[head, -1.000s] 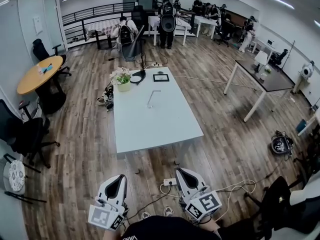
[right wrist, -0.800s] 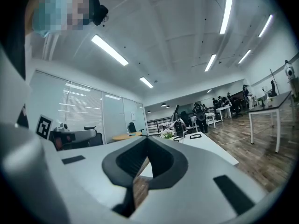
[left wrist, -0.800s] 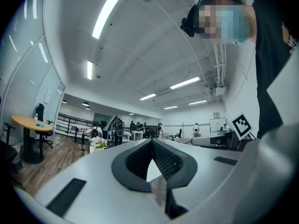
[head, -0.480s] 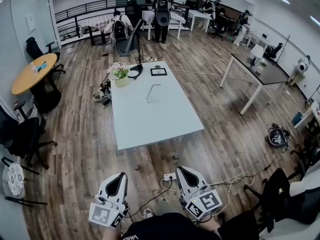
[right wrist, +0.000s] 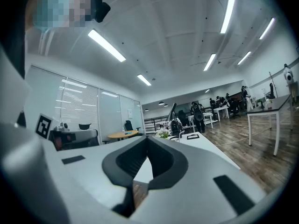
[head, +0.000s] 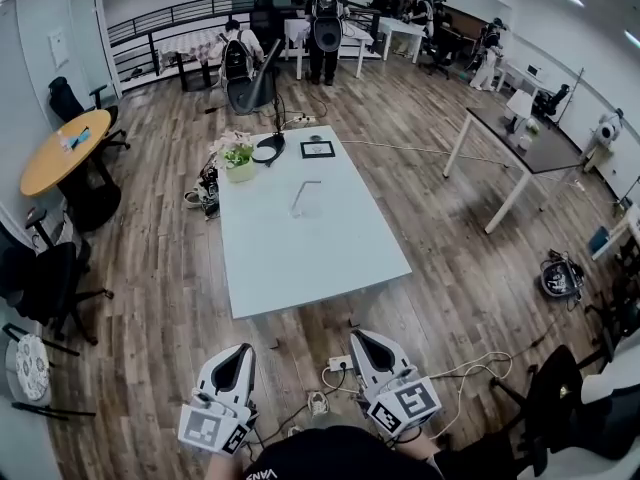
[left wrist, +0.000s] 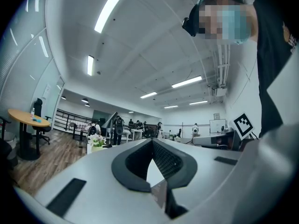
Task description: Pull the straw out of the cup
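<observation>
Two grippers sit low in the head view, left gripper (head: 238, 358) and right gripper (head: 362, 342). Both are well apart from the white counter (head: 300, 263), where the straw (head: 304, 192) stands in the cup (head: 298, 209) mid-surface. Left gripper view: jaws together, gripping nothing. Right gripper view: jaws together, gripping nothing.

My right tongs (right wrist: 146, 140) are closed, the two tips meeting. Beyond them the white tabletop (right wrist: 201, 146) stretches away, with a small flower pot (right wrist: 163, 134) near its far end. A round wooden table (right wrist: 122, 134) stands further left.
</observation>
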A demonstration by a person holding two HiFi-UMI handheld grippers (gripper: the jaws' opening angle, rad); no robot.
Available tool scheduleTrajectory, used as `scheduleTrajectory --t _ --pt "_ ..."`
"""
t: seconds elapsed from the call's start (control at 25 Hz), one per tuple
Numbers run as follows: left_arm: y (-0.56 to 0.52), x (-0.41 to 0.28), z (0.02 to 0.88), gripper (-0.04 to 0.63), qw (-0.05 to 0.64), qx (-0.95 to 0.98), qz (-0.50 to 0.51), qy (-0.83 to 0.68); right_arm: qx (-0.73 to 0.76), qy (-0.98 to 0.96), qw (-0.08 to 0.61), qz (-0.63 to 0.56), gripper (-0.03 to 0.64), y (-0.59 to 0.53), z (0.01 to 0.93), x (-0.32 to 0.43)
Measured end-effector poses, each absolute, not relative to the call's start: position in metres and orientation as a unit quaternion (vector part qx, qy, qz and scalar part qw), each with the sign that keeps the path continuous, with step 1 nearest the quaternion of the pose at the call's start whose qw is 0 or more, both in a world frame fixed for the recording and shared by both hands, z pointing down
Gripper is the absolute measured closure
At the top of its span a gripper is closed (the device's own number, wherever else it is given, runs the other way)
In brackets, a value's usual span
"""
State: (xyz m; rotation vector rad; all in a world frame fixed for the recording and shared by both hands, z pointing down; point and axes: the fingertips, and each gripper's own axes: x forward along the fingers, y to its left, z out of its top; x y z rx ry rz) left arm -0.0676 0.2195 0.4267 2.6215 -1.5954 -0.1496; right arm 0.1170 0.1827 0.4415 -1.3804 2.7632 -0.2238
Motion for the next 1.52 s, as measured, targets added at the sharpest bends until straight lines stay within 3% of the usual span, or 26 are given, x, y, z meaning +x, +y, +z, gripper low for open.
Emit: scheduleTrajectory --t 0.88,1.52 --pt "0.103 -0.058 0.433 0.584 0.021 0.830 -0.041 -0.556 -0.404 0.912 0.021 -0.067 0.600 0.051 0.449 0.123" --pt "0.001 -0.116 0.436 0.584 0.036 0.870 -0.041 -0.491 -0.459 0.885 0.024 -0.067 0.600 -0.029 0.446 0.054"
